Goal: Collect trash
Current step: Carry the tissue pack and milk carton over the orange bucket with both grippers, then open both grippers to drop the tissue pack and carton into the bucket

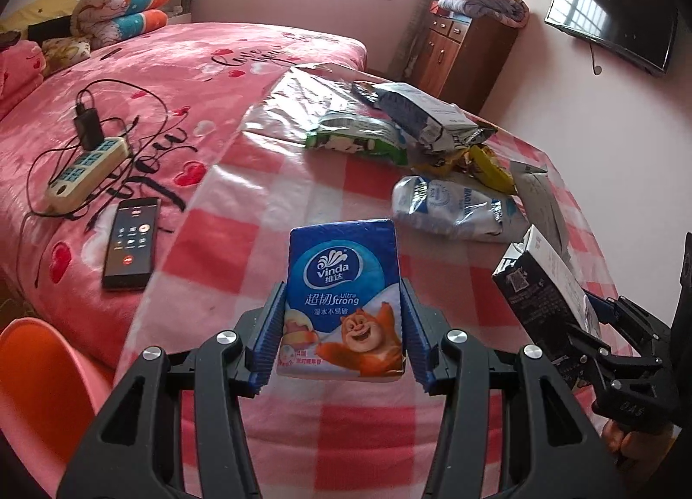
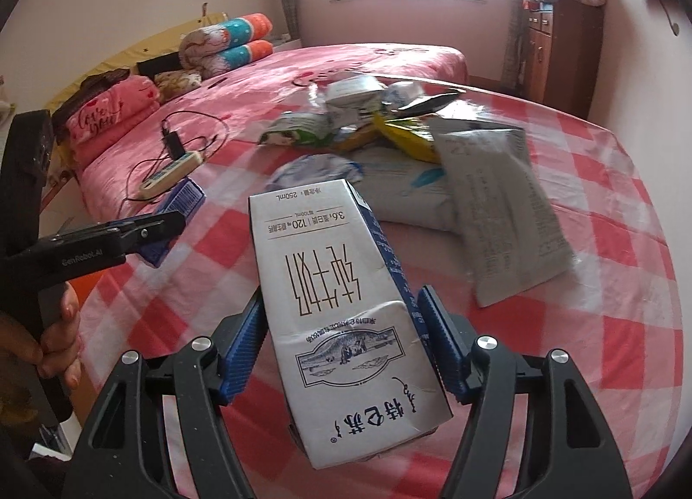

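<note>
Left tongs (image 1: 341,326) and right tongs (image 2: 341,334) both clamped, angled downward.

Glossy plastic tablecloth (image 1: 259,239), paper carton (image 2: 337,291)

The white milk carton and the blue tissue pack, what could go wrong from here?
The right hand-held gripper pinches the crumpled white milk carton near one end, so it may twist free. The left hand-held gripper grips the soft blue tissue pack low down; it could slip out.
</note>
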`<control>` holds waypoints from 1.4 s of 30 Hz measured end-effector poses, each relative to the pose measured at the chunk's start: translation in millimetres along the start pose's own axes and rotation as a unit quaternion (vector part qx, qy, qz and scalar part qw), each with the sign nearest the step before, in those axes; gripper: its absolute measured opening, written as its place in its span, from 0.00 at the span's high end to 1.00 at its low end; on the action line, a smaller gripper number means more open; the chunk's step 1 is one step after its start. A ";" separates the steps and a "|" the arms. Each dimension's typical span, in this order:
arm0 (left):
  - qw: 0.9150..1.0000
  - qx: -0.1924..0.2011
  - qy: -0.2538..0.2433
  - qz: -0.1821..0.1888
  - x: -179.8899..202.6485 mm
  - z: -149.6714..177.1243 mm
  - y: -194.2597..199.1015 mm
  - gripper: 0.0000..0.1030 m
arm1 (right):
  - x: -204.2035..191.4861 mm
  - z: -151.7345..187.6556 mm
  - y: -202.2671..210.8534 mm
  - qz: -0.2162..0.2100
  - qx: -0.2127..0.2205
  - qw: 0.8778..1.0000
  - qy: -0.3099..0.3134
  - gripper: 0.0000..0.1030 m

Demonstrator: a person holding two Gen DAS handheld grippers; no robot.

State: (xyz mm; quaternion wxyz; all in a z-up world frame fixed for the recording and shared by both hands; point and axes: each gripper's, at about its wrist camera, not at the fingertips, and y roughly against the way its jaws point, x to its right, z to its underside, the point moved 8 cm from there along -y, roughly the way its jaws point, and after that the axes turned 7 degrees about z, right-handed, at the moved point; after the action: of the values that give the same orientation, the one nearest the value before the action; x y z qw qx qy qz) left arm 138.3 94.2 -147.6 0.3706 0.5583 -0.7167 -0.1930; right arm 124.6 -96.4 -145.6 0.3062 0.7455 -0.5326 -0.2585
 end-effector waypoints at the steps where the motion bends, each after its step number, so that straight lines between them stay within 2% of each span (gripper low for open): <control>1: 1.000 0.002 0.002 -0.001 -3.3 1.8 3.4 0.50 | -4.8 0.1 0.3 -0.005 -0.001 1.000 0.001 0.33; 11: 0.999 0.022 0.034 -0.029 -53.1 17.2 45.6 0.50 | -79.2 -5.1 3.7 -0.084 -0.011 0.996 0.035 0.33; 18: 0.994 0.039 0.060 -0.088 -118.2 38.8 92.9 0.50 | -166.5 -5.5 0.5 -0.153 -0.028 0.983 0.096 0.33; 24: 0.981 0.038 0.115 -0.154 -192.7 73.0 128.5 0.50 | -245.4 2.6 -5.1 -0.199 -0.044 0.966 0.160 0.33; 30: 0.969 0.032 0.155 -0.189 -241.0 103.6 143.1 0.50 | -309.2 11.9 -16.6 -0.224 -0.063 0.950 0.209 0.33; 38: 0.959 0.023 0.194 -0.205 -279.0 132.3 146.1 0.49 | -366.6 27.4 -43.5 -0.230 -0.088 0.935 0.255 0.31; 39: 0.957 0.019 0.202 -0.208 -284.9 136.9 145.7 0.47 | -371.3 31.4 -47.3 -0.230 -0.095 0.933 0.258 0.30; 41: 0.955 0.017 0.211 -0.206 -289.8 143.4 144.9 0.42 | -374.8 35.4 -54.4 -0.235 -0.101 0.934 0.251 0.21; 42: 0.955 0.019 0.212 -0.208 -291.2 145.5 145.6 0.34 | -371.7 35.2 -55.5 -0.236 -0.102 0.936 0.242 0.19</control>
State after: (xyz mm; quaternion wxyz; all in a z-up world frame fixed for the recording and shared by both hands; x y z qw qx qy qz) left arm -36.4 392.9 -233.6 0.4553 0.7301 -0.4927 -0.1298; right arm 23.6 264.8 -188.0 0.4300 0.8547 -0.2217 -0.1882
